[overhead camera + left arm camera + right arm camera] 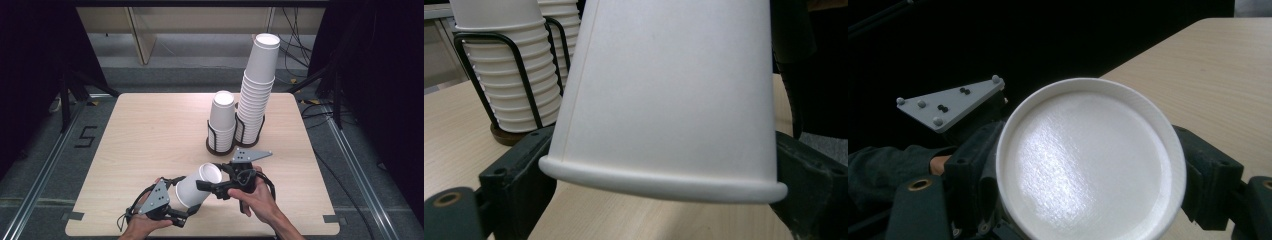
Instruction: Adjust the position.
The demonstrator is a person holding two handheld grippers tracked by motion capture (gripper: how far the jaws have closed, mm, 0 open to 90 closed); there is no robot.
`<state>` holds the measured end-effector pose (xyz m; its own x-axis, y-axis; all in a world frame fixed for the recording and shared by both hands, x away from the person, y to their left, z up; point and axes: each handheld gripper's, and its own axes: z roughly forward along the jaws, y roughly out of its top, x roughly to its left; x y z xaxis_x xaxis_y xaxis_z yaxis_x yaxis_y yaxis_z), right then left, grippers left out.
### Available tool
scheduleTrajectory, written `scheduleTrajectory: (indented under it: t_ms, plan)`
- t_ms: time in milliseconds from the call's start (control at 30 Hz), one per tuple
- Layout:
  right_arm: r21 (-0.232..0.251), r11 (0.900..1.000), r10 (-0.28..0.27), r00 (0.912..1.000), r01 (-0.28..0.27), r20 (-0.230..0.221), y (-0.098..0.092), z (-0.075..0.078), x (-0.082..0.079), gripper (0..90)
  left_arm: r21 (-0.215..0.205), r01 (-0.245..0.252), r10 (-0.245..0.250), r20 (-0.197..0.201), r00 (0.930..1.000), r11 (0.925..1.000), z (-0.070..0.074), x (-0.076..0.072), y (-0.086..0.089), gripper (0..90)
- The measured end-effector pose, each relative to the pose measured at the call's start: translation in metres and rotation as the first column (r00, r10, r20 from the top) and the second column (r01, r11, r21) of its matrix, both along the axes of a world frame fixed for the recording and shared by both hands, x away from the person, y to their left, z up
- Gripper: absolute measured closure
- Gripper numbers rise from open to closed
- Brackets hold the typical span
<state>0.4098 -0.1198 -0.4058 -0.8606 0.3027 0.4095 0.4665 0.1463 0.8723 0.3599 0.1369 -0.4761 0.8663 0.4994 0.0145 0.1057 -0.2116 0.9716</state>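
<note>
The white paper cup (pixel 196 186) lies tilted at the lower centre of the high view, above the near edge of the light wooden table (pixel 140 135), suspended between the two grippers. Its closed base points up and right, toward the right gripper; its rolled mouth rim points down and left, toward the left gripper.

The left gripper (pixel 181 216) has its black jaws on either side of the cup at the mouth rim, as the left gripper view confirms (pixel 664 100). The right gripper (pixel 210 187) has its jaws on either side of the base end; in the right gripper view the recessed base disc (pixel 1090 160) sits between them. In both cases the jaws appear to press the cup wall.

Handling judgement: the cup is very light, thin-walled and easily crushed. The wall is smooth and tapered, so a grip tends to slide toward the narrow end. The stiffest zones are the rolled rim and the base ring; take hold there with light pressure.

Two stacks of white paper cups in black wire holders (pixel 222 142) stand in the upper centre.
</note>
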Motion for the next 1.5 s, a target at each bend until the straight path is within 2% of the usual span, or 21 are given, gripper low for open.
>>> scheduleTrajectory:
  t_ms: [133,267,333,400,467,567,633,667,700,833,867,933,1000,1067,1100,1200,1233,1333,1367,1433,1500]
  plan:
    - [-0.017,1.000,0.026,0.9997,-0.026,-0.004,-0.001,0.000,0.000,22.6,0.011,0.015,-0.015,0.012,0.9998,0.9998,0.001,0.001,0.000,9.6]
    - [-0.085,0.995,0.061,0.9972,-0.057,0.044,-0.002,0.005,-0.001,20.9,0.103,0.029,-0.033,0.032,0.9989,0.9942,0.005,-0.001,0.002,10.1]
    - [-0.161,0.983,0.099,0.9924,-0.086,0.073,-0.005,0.008,-0.002,21.2,0.148,0.044,-0.050,0.033,0.9982,0.9879,0.005,-0.002,0.002,10.4]
    - [-0.176,0.979,0.115,0.9902,-0.099,0.080,-0.004,0.008,-0.002,21.2,0.173,0.049,-0.055,0.033,0.9979,0.9838,0.005,-0.002,0.002,10.4]
    - [-0.223,0.967,0.146,0.9858,-0.124,0.083,-0.005,0.009,-0.004,21.9,0.197,0.064,-0.074,0.043,0.9964,0.9783,0.004,-0.002,0.002,10.5]
    - [-0.248,0.960,0.157,0.9824,-0.128,0.102,-0.005,0.008,-0.003,22.1,0.215,0.066,-0.077,0.043,0.9961,0.9745,0.004,-0.002,0.002,10.6]
    - [-0.261,0.956,0.167,0.9815,-0.138,0.094,-0.005,0.007,-0.003,22.0,0.233,0.068,-0.081,0.046,0.9957,0.9701,0.004,-0.003,0.002,10.7]
    - [-0.262,0.954,0.167,0.9842,-0.146,0.059,-0.005,0.006,-0.004,21.0,0.231,0.066,-0.079,0.050,0.9956,0.9708,0.004,-0.003,0.001,10.7]
    - [-0.265,0.953,0.172,0.9824,-0.148,0.072,-0.005,0.005,-0.002,21.1,0.231,0.066,-0.079,0.050,0.9956,0.9708,0.004,-0.003,0.001,10.7]
    - [-0.262,0.952,0.178,0.9824,-0.158,0.056,-0.005,0.003,-0.002,22.7,0.237,0.068,-0.082,0.051,0.9953,0.9692,0.004,-0.003,0.001,10.7]
    - [-0.244,0.958,0.171,0.9837,-0.152,0.056,-0.004,0.001,-0.001,23.5,0.235,0.064,-0.079,0.056,0.9953,0.9698,0.004,-0.003,0.001,10.5]
    - [-0.251,0.955,0.176,0.9835,-0.159,0.043,-0.005,0.002,0.000,23.8,0.226,0.066,-0.082,0.063,0.9946,0.9718,0.004,-0.003,0.002,10.2]
    - [-0.228,0.961,0.170,0.9844,-0.155,0.047,-0.007,0.004,0.000,24.7,0.194,0.065,-0.078,0.061,0.9951,0.9789,0.003,-0.002,0.003,6.0]
    - [-0.224,0.962,0.168,0.9852,-0.157,0.032,-0.007,0.005,0.000,25.0,0.146,0.074,-0.084,0.070,0.9940,0.9866,0.000,-0.001,0.002,4.9]
    - [-0.210,0.967,0.161,0.9855,-0.146,0.054,-0.008,0.007,0.001,25.6,0.127,0.060,-0.070,0.071,0.9950,0.9901,-0.001,-0.001,0.003,3.4]
    - [-0.196,0.971,0.147,0.9880,-0.136,0.046,-0.009,0.008,0.001,25.9,0.033,0.035,-0.037,0.050,0.9981,0.9988,-0.001,0.002,0.005,3.5]
    - [-0.186,0.973,0.144,0.9887,-0.133,0.043,-0.010,0.009,0.002,26.0,0.024,0.033,-0.034,0.037,0.9987,0.9992,0.000,0.002,0.006,4.0]
    - [-0.146,0.982,0.127,0.9909,-0.119,0.045,-0.012,0.012,0.004,26.2,-0.058,0.034,-0.031,0.052,0.9981,0.9977,-0.001,0.002,0.007,4.0]
    - [-0.134,0.984,0.128,0.9910,-0.121,0.041,-0.013,0.014,0.004,26.2,-0.065,0.033,-0.030,0.046,0.9985,0.9974,0.000,0.002,0.008,3.9]
    - [-0.087,0.990,0.118,0.9918,-0.113,0.049,-0.014,0.018,0.003,26.5,-0.107,0.037,-0.031,0.056,0.9980,0.9936,0.000,0.002,0.007,3.0]
    - [-0.078,0.991,0.111,0.9934,-0.108,0.030,-0.015,0.019,0.002,26.5,-0.162,0.034,-0.025,0.057,0.9981,0.9863,0.000,0.001,0.006,3.0]
